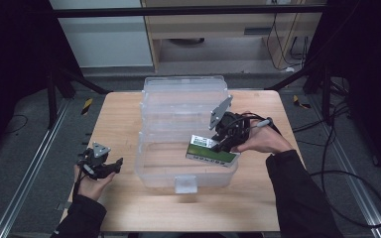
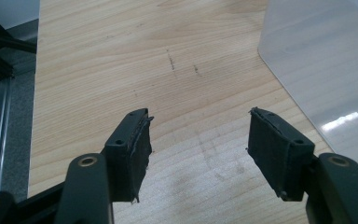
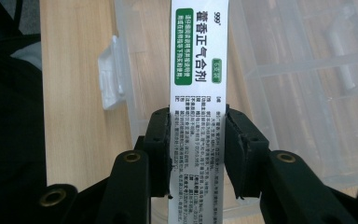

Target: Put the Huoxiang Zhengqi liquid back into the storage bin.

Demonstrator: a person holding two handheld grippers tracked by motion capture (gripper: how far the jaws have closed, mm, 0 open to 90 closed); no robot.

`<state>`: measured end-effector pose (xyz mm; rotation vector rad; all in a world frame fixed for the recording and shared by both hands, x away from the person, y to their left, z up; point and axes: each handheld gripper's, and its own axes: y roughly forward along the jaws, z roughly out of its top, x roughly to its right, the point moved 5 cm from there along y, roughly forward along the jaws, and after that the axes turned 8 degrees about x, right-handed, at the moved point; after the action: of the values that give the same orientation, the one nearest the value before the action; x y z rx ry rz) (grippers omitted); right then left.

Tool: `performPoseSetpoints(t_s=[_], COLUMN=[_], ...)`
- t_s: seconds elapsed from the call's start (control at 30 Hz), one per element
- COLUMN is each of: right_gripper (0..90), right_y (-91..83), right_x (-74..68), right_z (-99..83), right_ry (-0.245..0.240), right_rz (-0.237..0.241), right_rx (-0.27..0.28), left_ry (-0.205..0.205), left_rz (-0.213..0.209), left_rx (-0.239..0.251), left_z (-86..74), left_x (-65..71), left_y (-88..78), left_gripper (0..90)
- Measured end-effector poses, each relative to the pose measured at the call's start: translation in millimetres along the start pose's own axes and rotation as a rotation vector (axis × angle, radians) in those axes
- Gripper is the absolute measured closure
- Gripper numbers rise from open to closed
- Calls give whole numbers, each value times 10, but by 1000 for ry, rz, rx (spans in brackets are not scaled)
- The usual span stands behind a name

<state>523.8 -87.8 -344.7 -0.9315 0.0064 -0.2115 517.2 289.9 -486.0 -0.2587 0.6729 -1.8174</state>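
Clear plastic makes up the storage box (image 1: 183,134) that sits in the middle of the wooden table (image 1: 119,124), its lid swung back toward the far side and a small latch tab (image 1: 185,184) hanging on its near wall. Over the right part of the box's near half, the right gripper (image 1: 223,144) holds a long white-and-green medicine carton (image 1: 212,150) — in the high view the carton lies tilted across the box's near right corner, partly inside the rim.

From the right gripper view, the carton (image 3: 199,93) runs straight up between the two black jaws, and both pads press on its narrow sides, so the right gripper (image 3: 198,149) is clenched on it. A green label panel with white characters sits on the carton's upper part, with fine black print below. Behind it lie the box's translucent wall and ribbed lid, and the latch tab (image 3: 112,74) shows to the left.

At the near left of the table, well apart from the box, the left gripper (image 1: 113,166) rests in the person's left hand (image 1: 90,183). Its own view shows the left gripper (image 2: 198,135) with jaws standing wide and nothing between them — just bare wood, with the box's frosted wall (image 2: 326,70) off to the right.
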Motion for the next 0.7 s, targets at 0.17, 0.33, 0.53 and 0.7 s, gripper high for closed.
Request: performPoseSetpoints(t_s=[0.17, 0.33, 0.53, 0.7], right_gripper=[645, 644, 644, 644], right_y=[55, 135, 199, 263], right_x=[10, 8, -13, -30], right_z=[-41, -77, -95, -109], right_ry=[-32, -42, -69, -76], right_rz=[3, 18, 38, 58], right_rx=[-35, -76, -102, -122], left_ry=[-4, -1, -1, 0], left_rz=[4, 3, 3, 3], left_rx=[-3, -6, -8, -6], left_z=[-10, -13, -18, -16], left_x=[-14, -12, -14, -13], left_y=[6, 9, 13, 10], left_gripper=[385, 385, 385, 385])
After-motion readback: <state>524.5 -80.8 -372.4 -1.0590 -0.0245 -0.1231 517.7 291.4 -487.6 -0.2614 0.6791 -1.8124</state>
